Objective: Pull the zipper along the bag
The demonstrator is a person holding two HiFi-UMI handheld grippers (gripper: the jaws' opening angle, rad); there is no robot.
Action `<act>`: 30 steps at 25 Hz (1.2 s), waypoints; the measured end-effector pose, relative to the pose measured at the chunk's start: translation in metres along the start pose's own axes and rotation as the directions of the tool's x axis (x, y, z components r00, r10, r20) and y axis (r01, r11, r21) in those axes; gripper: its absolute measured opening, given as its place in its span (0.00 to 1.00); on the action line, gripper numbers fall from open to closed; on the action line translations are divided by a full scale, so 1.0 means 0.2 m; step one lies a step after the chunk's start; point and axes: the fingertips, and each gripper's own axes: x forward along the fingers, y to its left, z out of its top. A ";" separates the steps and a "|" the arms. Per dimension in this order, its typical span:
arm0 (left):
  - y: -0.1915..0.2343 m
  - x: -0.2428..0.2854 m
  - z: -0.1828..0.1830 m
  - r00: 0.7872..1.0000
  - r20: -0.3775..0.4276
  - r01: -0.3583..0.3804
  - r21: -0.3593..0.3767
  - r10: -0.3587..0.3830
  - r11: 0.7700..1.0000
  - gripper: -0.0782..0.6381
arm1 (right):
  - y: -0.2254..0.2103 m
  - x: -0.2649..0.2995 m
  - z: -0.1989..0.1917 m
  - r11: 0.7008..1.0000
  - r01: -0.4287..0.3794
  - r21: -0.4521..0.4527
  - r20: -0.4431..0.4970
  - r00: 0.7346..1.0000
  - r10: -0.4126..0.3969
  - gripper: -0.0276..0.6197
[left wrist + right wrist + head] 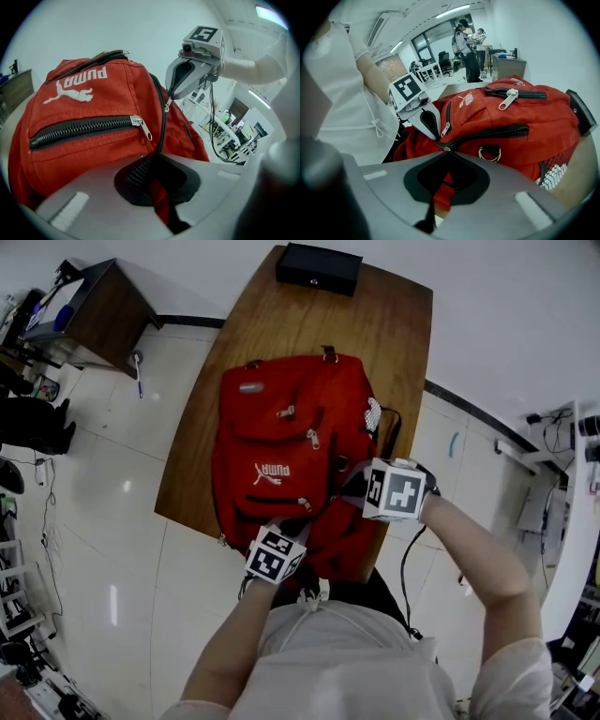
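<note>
A red backpack (pixel 291 451) lies on the wooden table (pixel 281 334), its base toward me. My left gripper (pixel 284 540) is at the bag's near end, shut on the red fabric beside the main zipper track (pixel 162 123). In the left gripper view, that fabric and the black zipper tape run in between its closed tips (pixel 157 160). My right gripper (pixel 354 486) is at the bag's right side, shut on the main zipper's pull (pixel 446 149). The left gripper view shows the right gripper (pixel 171 96) pinching the pull (pixel 167 105) part way up the track. A front pocket zipper (pixel 84 127) is closed.
A black box (pixel 319 266) sits at the table's far end. A black cable (pixel 390 432) hangs by the table's right edge. A wooden cabinet (pixel 98 310) stands on the tiled floor at left. People (pixel 466 42) stand far back in the room.
</note>
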 end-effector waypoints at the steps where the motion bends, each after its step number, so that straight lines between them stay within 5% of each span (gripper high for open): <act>1: 0.00 0.00 0.00 1.000 0.000 0.000 -0.002 0.000 1.000 0.12 | -0.01 -0.01 0.00 1.000 -0.001 -0.009 -0.006 1.000 0.001 0.06; 21: 0.01 0.00 0.00 1.000 -0.011 -0.007 -0.024 0.007 1.000 0.12 | -0.29 -0.21 0.06 0.999 -0.015 -0.039 -0.058 0.998 0.013 0.06; 30: 0.02 0.00 0.00 1.000 -0.013 -0.012 -0.025 0.012 1.000 0.12 | -0.48 -0.33 0.10 0.996 0.092 -0.019 -0.076 0.993 -0.093 0.06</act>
